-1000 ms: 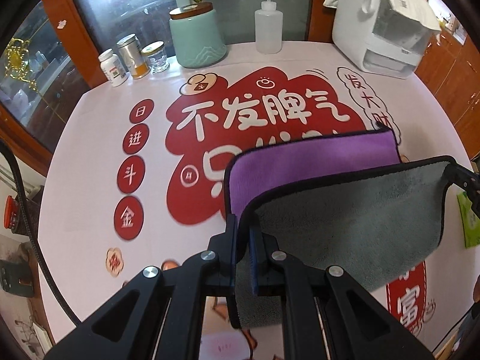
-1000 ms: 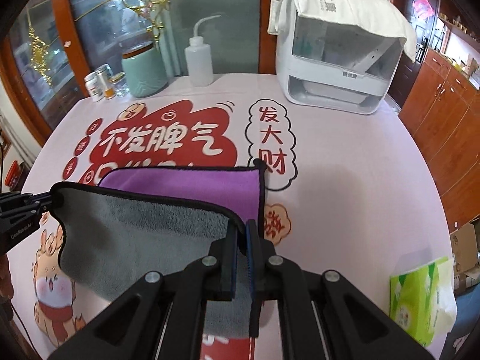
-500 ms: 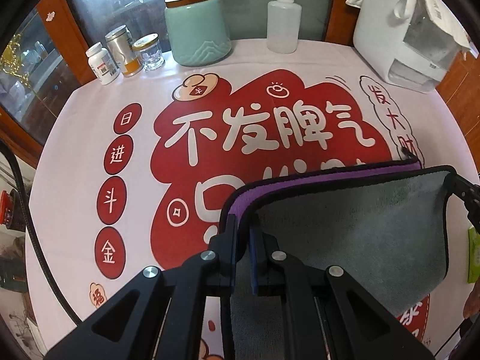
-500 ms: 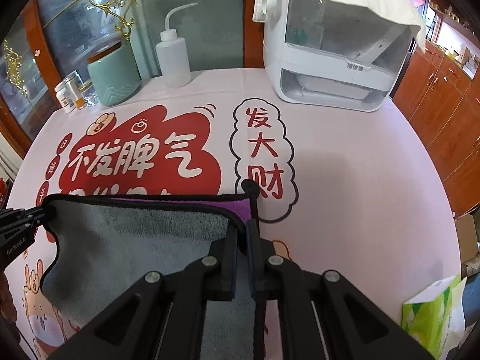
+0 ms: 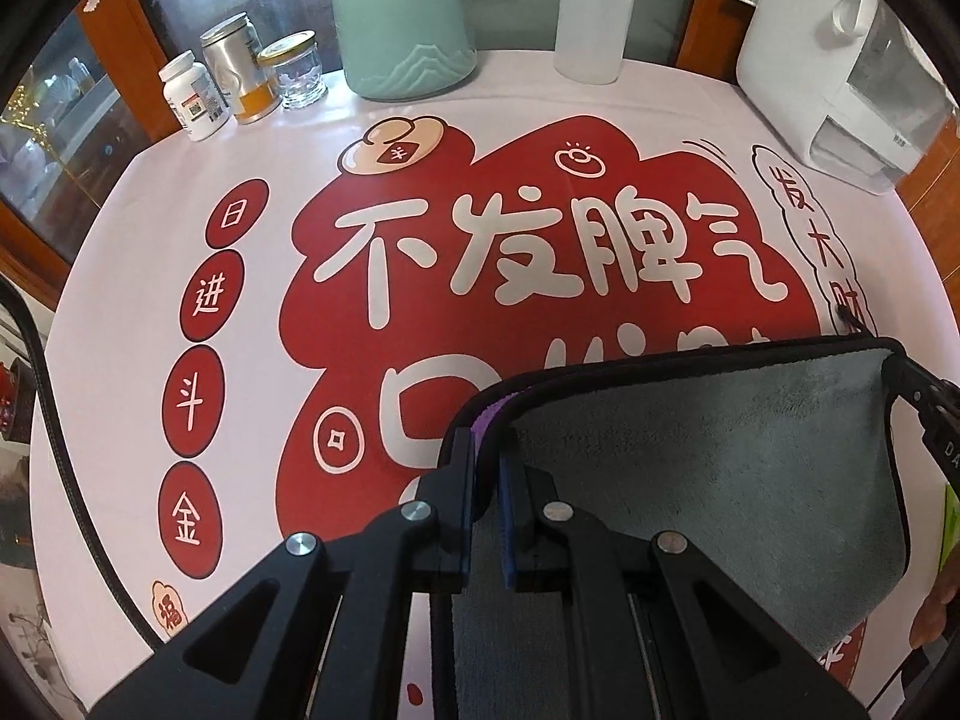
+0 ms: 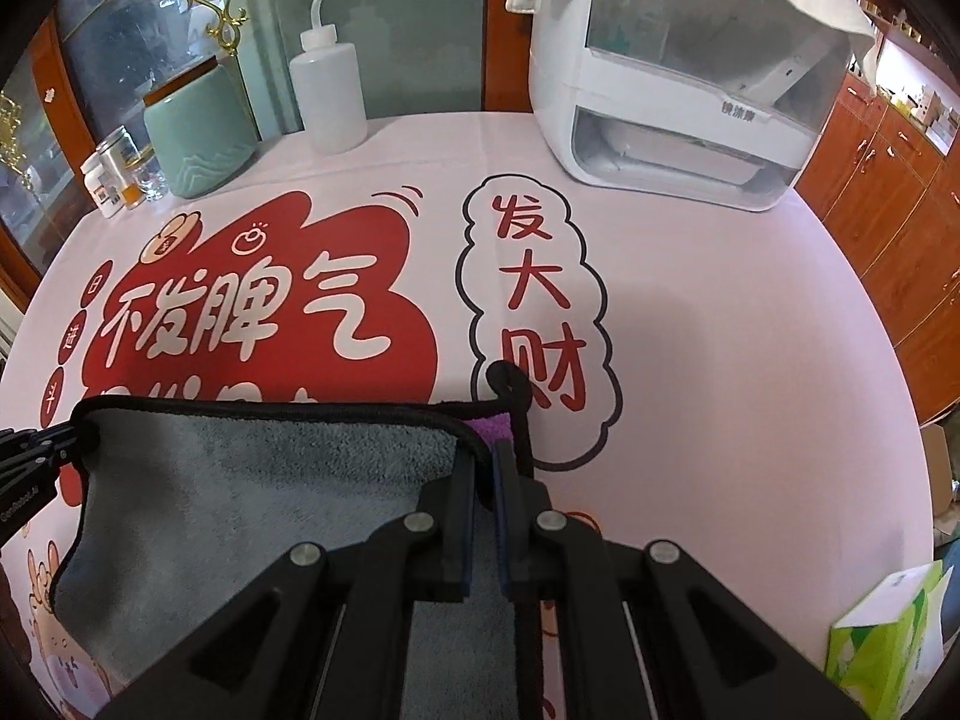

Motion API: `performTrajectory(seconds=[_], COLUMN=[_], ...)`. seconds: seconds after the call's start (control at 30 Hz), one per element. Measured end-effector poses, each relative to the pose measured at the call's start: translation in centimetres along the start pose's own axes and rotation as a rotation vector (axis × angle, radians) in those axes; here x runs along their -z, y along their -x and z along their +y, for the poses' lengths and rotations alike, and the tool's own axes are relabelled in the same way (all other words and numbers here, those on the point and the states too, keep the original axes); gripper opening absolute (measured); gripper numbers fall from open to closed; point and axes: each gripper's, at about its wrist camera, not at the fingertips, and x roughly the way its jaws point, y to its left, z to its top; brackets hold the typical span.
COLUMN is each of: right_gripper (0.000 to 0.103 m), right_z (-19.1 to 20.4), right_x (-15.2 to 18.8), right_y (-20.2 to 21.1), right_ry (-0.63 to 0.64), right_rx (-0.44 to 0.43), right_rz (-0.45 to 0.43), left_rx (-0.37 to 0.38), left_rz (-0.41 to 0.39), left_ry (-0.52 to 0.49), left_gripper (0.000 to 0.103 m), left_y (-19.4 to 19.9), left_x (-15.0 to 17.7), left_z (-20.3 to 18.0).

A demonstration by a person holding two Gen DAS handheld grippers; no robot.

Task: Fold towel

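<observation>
The towel (image 5: 690, 450) is grey on top and purple underneath, with black trim. It is doubled over on the printed tablecloth, and only a sliver of purple (image 6: 492, 427) shows at its far edge. My left gripper (image 5: 487, 462) is shut on the folded layer's left corner. My right gripper (image 6: 485, 462) is shut on its right corner, next to the black hanging loop (image 6: 504, 378). Each gripper's tip shows at the other view's edge, the right one (image 5: 924, 396) and the left one (image 6: 42, 450). The grey layer sags a little between them.
At the table's far edge stand a teal jar (image 5: 402, 18), a squeeze bottle (image 5: 591, 18), several small jars (image 5: 240, 78) and a white appliance (image 6: 690, 78). A green tissue pack (image 6: 888, 636) lies near right. A black cable (image 5: 54, 420) runs at left.
Both grippers carried the grey layer forward over the purple side, until its edge nearly meets the far edge. The wide purple band has shrunk to a sliver.
</observation>
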Motion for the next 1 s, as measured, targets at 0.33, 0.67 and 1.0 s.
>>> performTrajectory(seconds=[0.33,0.67,1.0], right_gripper=[0.005,0.005,0.006], right_z=[0.2,0.3,0.7], right_x=[0.3,0.1,0.3], right_y=[-1.4,-1.9,-2.5], right_ry=[0.002,0.004,0.019], right_rx=[0.009,0.012,0.032], right_rz=[0.010,0.020,0.023], left_rx=[0.000,-0.003,-0.012], left_rz=[0.011,0.016,-0.007], left_ry=[0.013,0.019,0.026], left_gripper=[0.005,0.005,0.005], left_y=[-1.2,-1.7,-2.0], left_x=[-0.2,-0.6,-0.7], left_z=[0.2,0.3,0.2])
